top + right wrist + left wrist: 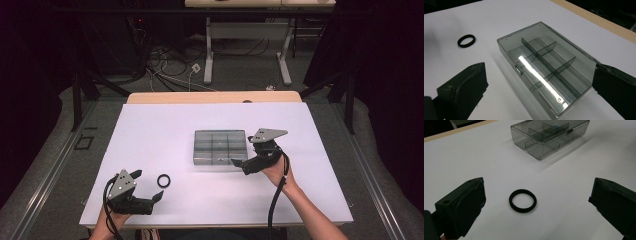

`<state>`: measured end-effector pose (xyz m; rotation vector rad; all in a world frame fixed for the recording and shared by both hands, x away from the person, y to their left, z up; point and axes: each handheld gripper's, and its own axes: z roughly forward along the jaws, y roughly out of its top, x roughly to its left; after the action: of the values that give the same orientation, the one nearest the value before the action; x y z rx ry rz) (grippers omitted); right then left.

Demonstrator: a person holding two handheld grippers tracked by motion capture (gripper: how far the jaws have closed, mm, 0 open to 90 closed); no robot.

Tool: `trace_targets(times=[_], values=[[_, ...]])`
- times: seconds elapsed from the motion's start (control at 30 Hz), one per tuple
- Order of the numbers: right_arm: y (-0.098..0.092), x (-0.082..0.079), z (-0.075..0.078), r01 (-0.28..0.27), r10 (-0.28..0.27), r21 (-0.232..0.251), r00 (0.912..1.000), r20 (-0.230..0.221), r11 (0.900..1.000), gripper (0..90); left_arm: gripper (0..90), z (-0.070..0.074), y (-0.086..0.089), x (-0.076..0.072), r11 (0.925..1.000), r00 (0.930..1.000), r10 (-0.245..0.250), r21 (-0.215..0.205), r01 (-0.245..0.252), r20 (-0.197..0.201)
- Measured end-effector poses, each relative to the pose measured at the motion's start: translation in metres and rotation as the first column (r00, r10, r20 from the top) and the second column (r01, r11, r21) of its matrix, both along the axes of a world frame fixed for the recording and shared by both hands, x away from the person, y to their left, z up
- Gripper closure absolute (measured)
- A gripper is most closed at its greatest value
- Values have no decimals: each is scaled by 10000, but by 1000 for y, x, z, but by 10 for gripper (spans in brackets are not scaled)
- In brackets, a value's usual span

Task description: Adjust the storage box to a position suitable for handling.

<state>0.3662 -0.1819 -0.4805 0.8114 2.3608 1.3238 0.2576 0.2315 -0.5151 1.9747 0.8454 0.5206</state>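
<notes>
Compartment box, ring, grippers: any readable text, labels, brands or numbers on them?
None readable.
Compartment box: smoky clear plastic, no label or print visible.
Black ring: plain, no marking.
Left gripper and right gripper: black jaws, no lettering.
White tabletop: blank.

Beyond the white table point(150, 130) — a grey-legged bench point(247, 30) over tangled floor cables point(165, 62).

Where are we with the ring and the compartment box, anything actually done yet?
Nothing looks done yet. The black ring lies flat on the white table, ungrasped, between the open jaws of the left tool. The right tool, also open, faces the latch side of the grey compartment box, whose lid looks closed. Left to do, probably: open the box, pick up the ring, place it inside.
</notes>
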Motion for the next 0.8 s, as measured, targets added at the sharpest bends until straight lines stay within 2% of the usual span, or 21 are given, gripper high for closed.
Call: trace_targets(times=[0.27,0.8], values=[[5,12,0,-54,54,-37,9999,97,10000,0,0,0,0,0,10000,10000,4,2,-4,-8],[19,39,3,136,-134,119,9998,-172,9998,0,0,1,0,-1,10000,9999,-59,24,59,-94]])
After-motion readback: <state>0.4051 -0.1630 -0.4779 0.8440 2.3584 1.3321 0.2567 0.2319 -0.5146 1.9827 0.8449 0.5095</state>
